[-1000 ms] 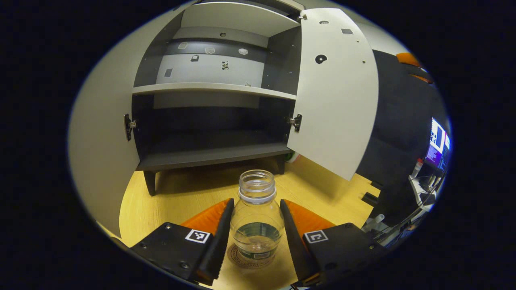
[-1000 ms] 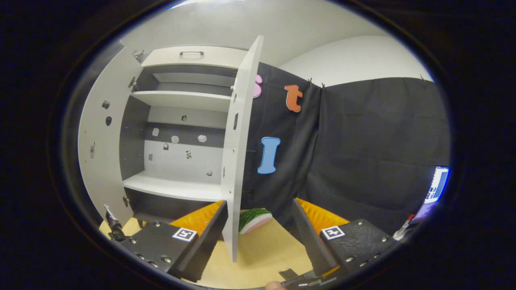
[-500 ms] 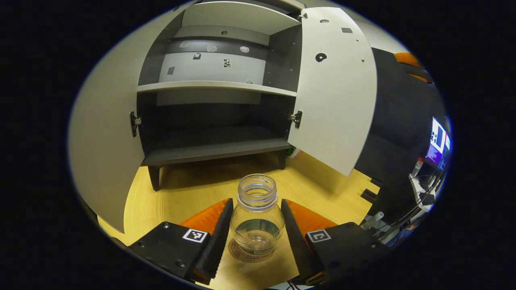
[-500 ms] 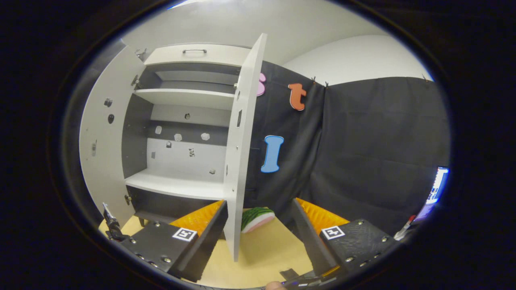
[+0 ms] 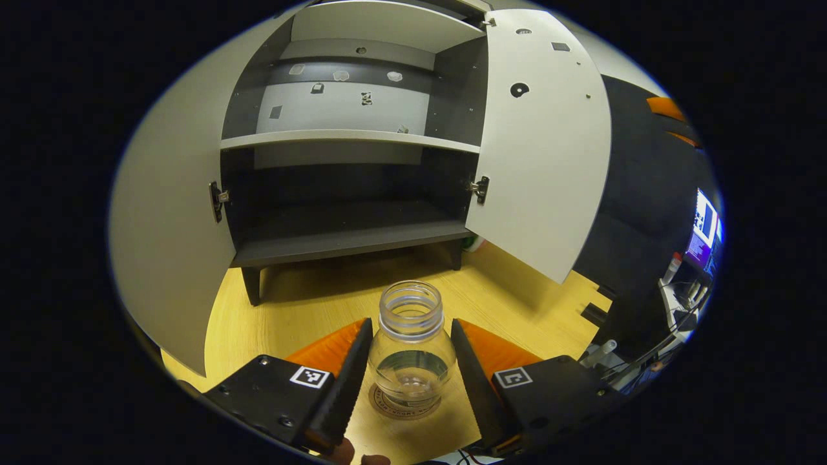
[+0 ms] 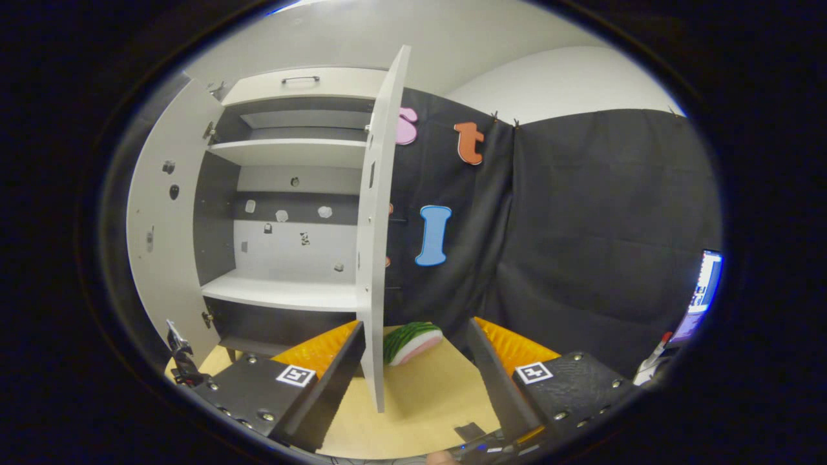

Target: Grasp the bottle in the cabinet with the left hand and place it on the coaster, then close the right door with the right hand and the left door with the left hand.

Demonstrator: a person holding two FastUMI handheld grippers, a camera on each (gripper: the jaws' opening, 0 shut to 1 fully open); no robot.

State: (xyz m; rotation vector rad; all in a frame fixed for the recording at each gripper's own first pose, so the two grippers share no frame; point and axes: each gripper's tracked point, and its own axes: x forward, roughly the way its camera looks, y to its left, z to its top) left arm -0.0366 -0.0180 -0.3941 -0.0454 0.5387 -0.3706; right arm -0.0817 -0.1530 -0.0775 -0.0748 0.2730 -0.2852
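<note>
Two fingers of left gripper [image 5: 409, 381] spread beside clear bottle [image 5: 409, 349], no visible squeeze; upright on coaster [image 5: 404, 408], wooden table [image 5: 303, 310]. Right gripper [image 6: 413, 381] wide open, empty, flanking right door [image 6: 376, 258] edge. Beyond: cabinet [image 5: 349, 174], left door [image 5: 174, 213] open, watermelon slice [image 6: 412, 339].

— What lies on the wooden table [image 6: 420, 400] at the back?
— A toy watermelon slice [image 6: 412, 341], close to the black cloth wall [image 6: 581, 245].
— And off to the side?
— A lit screen [image 5: 704, 226] at the far edge, with a marker [image 6: 649, 361] below it and tangled cables [image 5: 672, 323] near it.
</note>
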